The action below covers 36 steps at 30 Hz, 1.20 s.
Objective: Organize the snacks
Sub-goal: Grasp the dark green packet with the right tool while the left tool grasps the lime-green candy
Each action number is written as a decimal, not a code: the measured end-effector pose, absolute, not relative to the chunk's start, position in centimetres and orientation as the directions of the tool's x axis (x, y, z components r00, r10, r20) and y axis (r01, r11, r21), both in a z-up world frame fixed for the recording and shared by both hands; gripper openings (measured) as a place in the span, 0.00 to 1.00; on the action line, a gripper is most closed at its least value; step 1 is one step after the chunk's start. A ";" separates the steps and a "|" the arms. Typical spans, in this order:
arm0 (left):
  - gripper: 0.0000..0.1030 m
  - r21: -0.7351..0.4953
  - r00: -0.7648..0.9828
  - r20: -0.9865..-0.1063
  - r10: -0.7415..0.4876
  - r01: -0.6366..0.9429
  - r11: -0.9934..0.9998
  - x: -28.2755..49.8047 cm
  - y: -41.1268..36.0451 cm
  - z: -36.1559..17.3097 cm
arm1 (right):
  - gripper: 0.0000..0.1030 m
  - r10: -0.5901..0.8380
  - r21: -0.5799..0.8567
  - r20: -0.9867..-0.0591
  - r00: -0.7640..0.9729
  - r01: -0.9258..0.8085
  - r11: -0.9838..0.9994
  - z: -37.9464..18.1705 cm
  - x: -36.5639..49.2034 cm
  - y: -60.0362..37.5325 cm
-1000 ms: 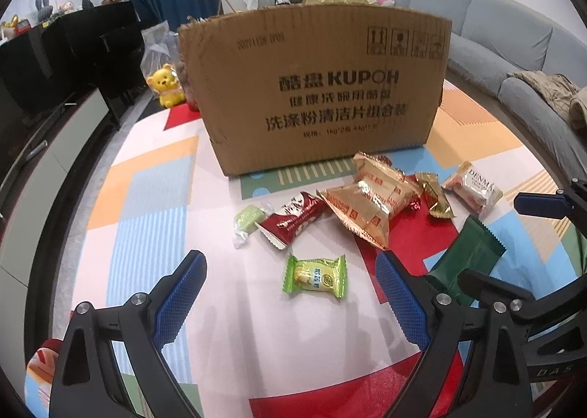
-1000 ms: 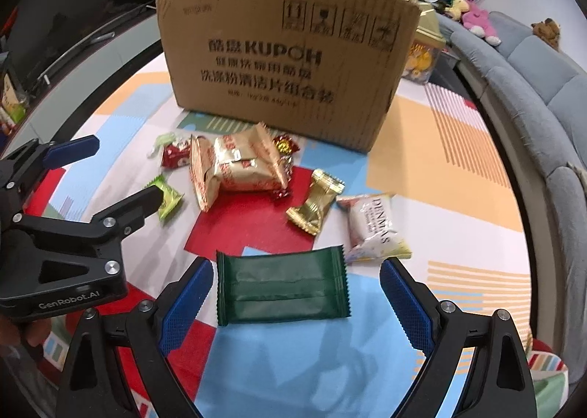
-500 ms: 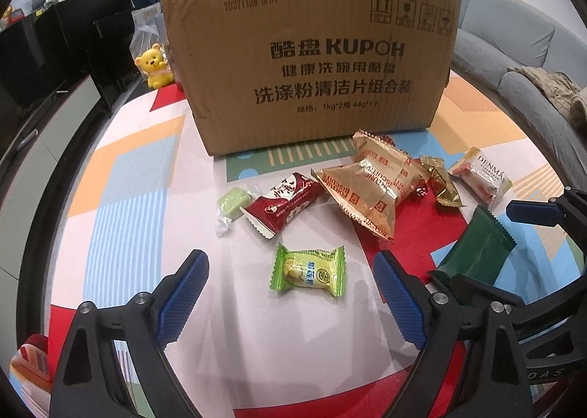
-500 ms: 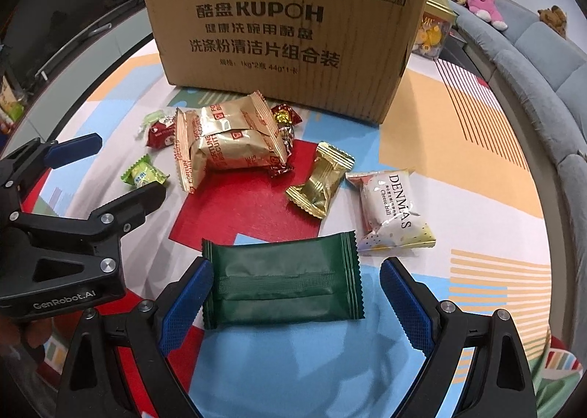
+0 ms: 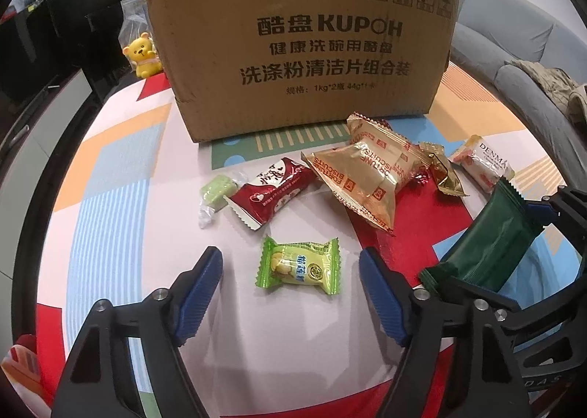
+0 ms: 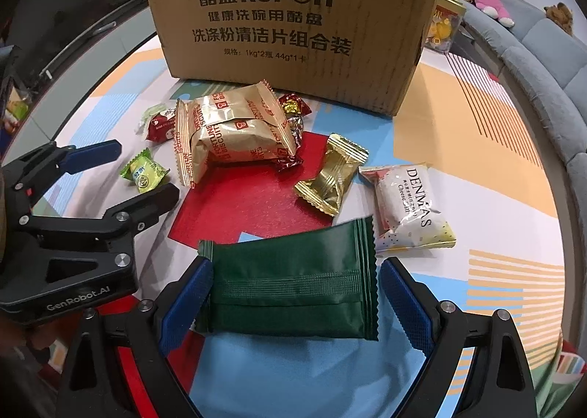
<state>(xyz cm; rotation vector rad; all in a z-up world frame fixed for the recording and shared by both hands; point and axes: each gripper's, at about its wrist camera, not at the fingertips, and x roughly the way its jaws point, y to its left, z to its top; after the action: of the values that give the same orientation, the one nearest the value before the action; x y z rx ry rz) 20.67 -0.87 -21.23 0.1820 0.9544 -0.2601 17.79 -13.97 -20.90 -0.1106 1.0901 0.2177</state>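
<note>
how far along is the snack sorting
Done: nothing visibly; whether the cardboard box holds any snacks can't be seen. In hand: left gripper closing around the light green candy, right gripper straddling the dark green packet. Left: gold biscuit packs and the other snacks.

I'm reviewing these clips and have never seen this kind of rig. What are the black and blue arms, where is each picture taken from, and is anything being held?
No robot here: a person holds one two-finger claw in each hand, and a fisheye camera on each looks forward along its blue-padded fingers. One picture is from the left claw, the other from the right claw.

On the colourful mat a cardboard box stands behind scattered snacks. The left claw's jaws are closing around a light green candy but do not touch it yet. The right claw straddles a dark green packet; one pad sits against its edge, the other is clear, so nothing is gripped yet.
</note>
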 end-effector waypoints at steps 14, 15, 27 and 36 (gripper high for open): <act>0.57 0.019 0.542 -0.822 -0.172 0.330 0.944 20.3 -1.5 -21.3 | 0.67 0.144 0.027 -0.872 0.468 -0.247 0.969 -20.2 17.3 -13.8; 0.55 0.020 0.542 -0.822 -0.174 0.332 0.943 20.3 -1.5 -21.3 | 0.65 0.145 0.029 -0.871 0.469 -0.246 0.969 -20.2 17.3 -13.9; 0.32 0.021 0.545 -0.817 -0.187 0.352 0.936 20.0 -1.8 -20.9 | 0.14 0.178 0.047 -0.865 0.468 -0.278 0.959 -19.9 17.4 -13.3; 0.29 0.026 0.553 -0.812 -0.188 0.356 0.934 19.8 -1.9 -20.4 | 0.14 0.173 0.051 -0.860 0.480 -0.257 0.965 -19.6 17.7 -13.7</act>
<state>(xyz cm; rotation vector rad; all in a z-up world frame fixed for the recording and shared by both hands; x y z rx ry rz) 19.82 -1.86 -20.43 0.1966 0.9321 -0.3242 17.69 -13.68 -19.58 -0.0886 1.0377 0.2629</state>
